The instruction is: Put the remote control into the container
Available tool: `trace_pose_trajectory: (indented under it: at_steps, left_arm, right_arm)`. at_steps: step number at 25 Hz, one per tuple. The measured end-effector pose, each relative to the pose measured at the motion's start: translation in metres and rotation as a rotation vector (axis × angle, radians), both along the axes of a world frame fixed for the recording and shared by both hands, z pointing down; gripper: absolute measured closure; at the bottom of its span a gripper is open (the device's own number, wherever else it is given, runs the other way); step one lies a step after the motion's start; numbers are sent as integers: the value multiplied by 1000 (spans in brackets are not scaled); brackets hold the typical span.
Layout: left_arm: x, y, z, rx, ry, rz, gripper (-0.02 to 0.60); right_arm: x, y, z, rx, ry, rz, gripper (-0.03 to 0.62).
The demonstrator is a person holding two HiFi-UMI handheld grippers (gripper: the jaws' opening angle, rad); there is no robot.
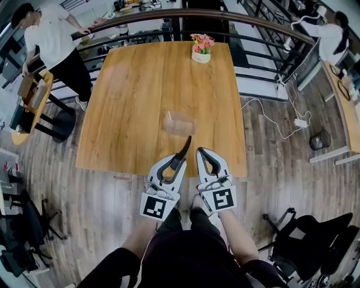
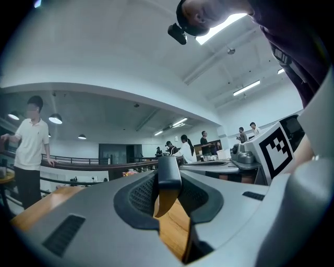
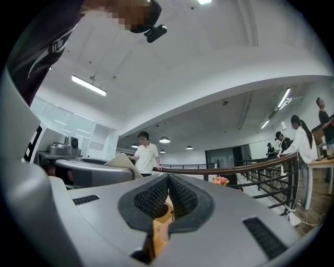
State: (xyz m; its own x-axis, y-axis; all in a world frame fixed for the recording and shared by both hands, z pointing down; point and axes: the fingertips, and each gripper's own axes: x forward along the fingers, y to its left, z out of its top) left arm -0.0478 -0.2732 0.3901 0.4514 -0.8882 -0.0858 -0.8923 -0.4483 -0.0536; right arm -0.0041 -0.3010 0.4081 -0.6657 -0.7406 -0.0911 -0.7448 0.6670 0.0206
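In the head view a clear plastic container [image 1: 179,122] sits on the wooden table [image 1: 135,84] near its front edge. My left gripper [image 1: 176,161] hovers at that edge, shut on a slim dark remote control [image 1: 185,147] that points forward toward the container and stops just short of it. The left gripper view shows the remote control [image 2: 168,173] pinched between the left gripper's [image 2: 167,197] black pads, standing up past them. Beside it, my right gripper [image 1: 203,155] is shut with nothing in it. Its pads [image 3: 156,197] meet in the right gripper view of the right gripper [image 3: 167,183].
A white pot of pink flowers [image 1: 201,49] stands at the table's far edge. A curved railing [image 1: 169,14] runs behind the table. A person [image 1: 50,39] stands at the far left, another at the far right. A cable and power strip [image 1: 301,122] lie on the floor.
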Motion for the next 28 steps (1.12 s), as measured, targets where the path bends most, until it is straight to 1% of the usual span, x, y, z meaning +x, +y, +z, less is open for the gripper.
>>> trace_pose_trajectory:
  at_steps: [1, 2, 3, 4, 5, 6, 7, 8, 9, 10, 15, 18, 20, 23, 26, 28]
  left_arm:
    - [-2, -8, 3, -3, -10, 2, 485]
    - [-4, -16, 7, -2, -45, 12, 485]
    - [-6, -24, 13, 4, -124, 35, 485]
    - [-9, -33, 20, 13, -226, 64, 485]
    - [-12, -41, 27, 16, -295, 84, 485]
    - [-16, -50, 33, 11, -294, 86, 485]
    - [-20, -58, 37, -2, -224, 70, 485]
    - [-24, -67, 40, -21, -119, 46, 485]
    - [-27, -76, 45, -39, -38, 28, 485]
    - [-29, -83, 51, -53, -1, 23, 485]
    - [-35, -110, 77, -94, 7, 23, 485]
    - [-38, -121, 87, -119, 20, 5, 485]
    - [-39, -129, 92, -133, 12, -8, 485]
    - [-42, -144, 103, -171, 2, -52, 485]
    - [-47, -160, 119, -226, -41, -83, 485]
    - [-46, -169, 132, -247, -51, -86, 485]
  right_arm:
    - [-3, -7, 3, -2, 2, 5, 576]
    - [-6, -16, 6, -4, 0, 15, 576]
    - [-9, -25, 9, -5, -9, 28, 576]
    - [-12, -35, 13, -4, -26, 42, 576]
    - [-15, -43, 17, -4, -41, 54, 576]
    - [-18, -51, 23, -10, -46, 63, 576]
    - [-21, -58, 29, -19, -54, 72, 576]
    - [-23, -65, 34, -27, -67, 80, 576]
    - [-24, -71, 39, -35, -77, 86, 576]
    - [-26, -76, 45, -40, -78, 89, 576]
    - [-32, -94, 77, -80, -38, 85, 576]
    - [-32, -103, 82, -97, -58, 94, 576]
    - [-32, -108, 86, -105, -56, 95, 576]
    - [-30, -110, 94, -120, -33, 91, 576]
    - [-28, -115, 97, -131, -29, 92, 576]
    - [-27, -117, 101, -141, -28, 92, 576]
